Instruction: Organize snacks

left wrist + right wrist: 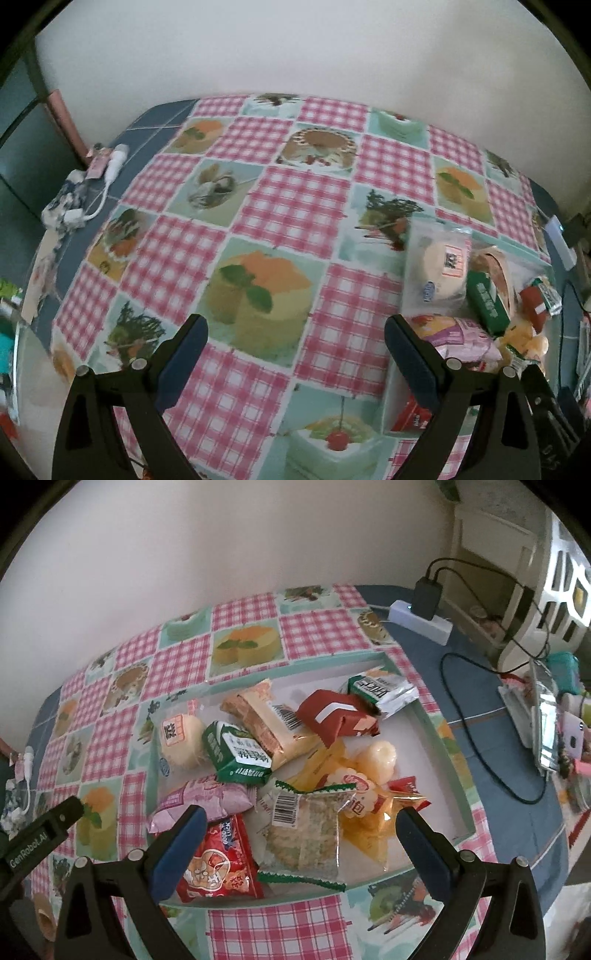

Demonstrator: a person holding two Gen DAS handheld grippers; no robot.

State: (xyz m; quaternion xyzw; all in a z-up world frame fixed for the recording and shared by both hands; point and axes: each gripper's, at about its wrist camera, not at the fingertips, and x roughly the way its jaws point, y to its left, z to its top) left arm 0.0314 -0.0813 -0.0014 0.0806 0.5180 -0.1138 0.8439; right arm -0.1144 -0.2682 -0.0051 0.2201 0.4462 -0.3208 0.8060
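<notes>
**Checked cloth, one tray, every snack packet inside it**

Pink-and-mint checked cloth (295,206) covers the desk (517,709). A shallow white tray (436,731) sits on it, and all the snacks in view lie within its walls, heaped rather than sorted.

- Bun (181,746) in clear wrap at the tray's far-left corner; green packet (236,757) just beside it, leaning on a long tan packet (266,720).
- Red-brown packet (336,716) and a green-and-silver one (384,690) toward the far right.
- Pink packet (207,797), red packet (218,860), clear cracker pack (303,834) and yellow bag (365,812) along the near edge, overlapping.

Right hand-held gripper (295,842): spread wide, holding nothing, poised over the near edge above the red packet and cracker pack. Left hand-held gripper (295,354): also spread, empty, over bare cloth to the left of the tray, its right finger close to the pink packet.

Judgement: the scene fits two stages. Either the packets have been gathered into the tray and the job is near done, or the heap waits to be laid out in order. The pictures do not settle which.

If a grasp follows, the cracker pack lies closest between the right fingers. Its film looks slick and crinkly and overlaps neighbours, so a pinch on the sealed edge seems safer than on the flat face.
</notes>
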